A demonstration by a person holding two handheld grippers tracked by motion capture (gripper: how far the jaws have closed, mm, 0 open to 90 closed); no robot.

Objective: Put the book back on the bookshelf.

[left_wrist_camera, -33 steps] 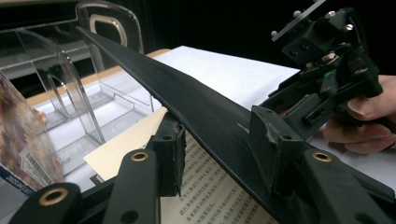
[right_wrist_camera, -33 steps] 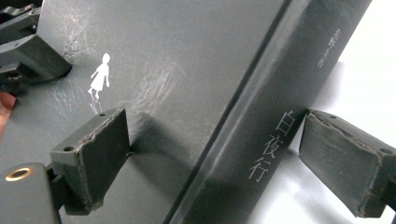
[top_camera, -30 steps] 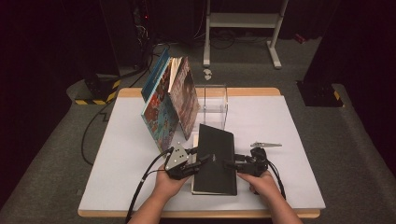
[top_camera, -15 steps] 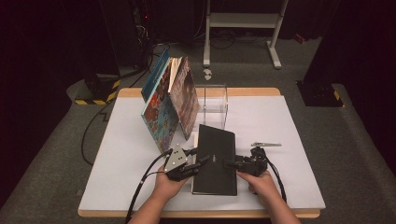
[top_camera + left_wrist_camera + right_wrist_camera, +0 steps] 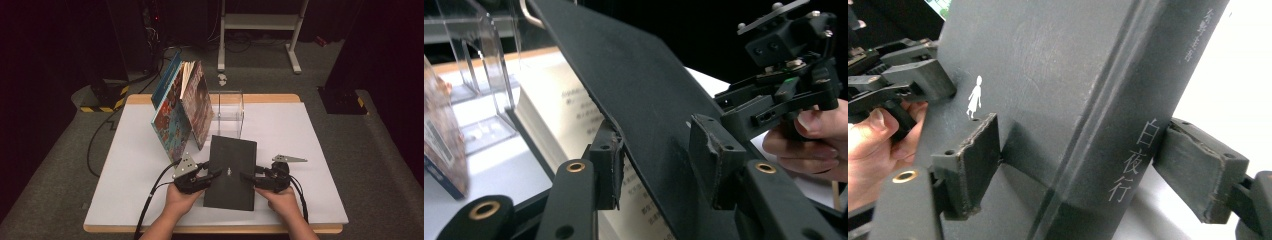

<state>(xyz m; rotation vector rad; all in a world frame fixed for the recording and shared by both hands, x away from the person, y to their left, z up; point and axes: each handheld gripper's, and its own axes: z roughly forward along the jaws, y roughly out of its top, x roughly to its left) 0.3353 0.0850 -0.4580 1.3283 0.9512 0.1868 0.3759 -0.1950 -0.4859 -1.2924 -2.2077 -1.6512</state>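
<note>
Black and matte, the book (image 5: 231,172) lies at the 6 o'clock side of the white table (image 5: 125,170) in the high view, between our two hands. Our left gripper (image 5: 212,175) meets its edge from 9 o'clock and our right gripper (image 5: 246,177) from 3 o'clock. At 12 o'clock from the book stands a clear acrylic stand (image 5: 231,107), and at 10 o'clock a row of colourful books (image 5: 180,107) leans upright.

In the left gripper view, the book's front cover (image 5: 649,100) is lifted off the printed pages (image 5: 574,120) and runs between our fingers (image 5: 608,167). One pad touches the cover's edge from beneath and the other lies on its top face, so we are pinching the cover. Our right hand (image 5: 809,140) and its gripper sit at 2 o'clock.

In the right gripper view, the spine with white lettering (image 5: 1133,160) stands between our fingers (image 5: 973,160), which have just been closing around it. The pad at 8 o'clock rests against the cover; the pad at 4 o'clock stands just beside the spine with a small gap, so the fingers are still spread. A small white figure (image 5: 974,102) is printed on the cover, and our left hand (image 5: 878,150) is at 9 o'clock.
</note>
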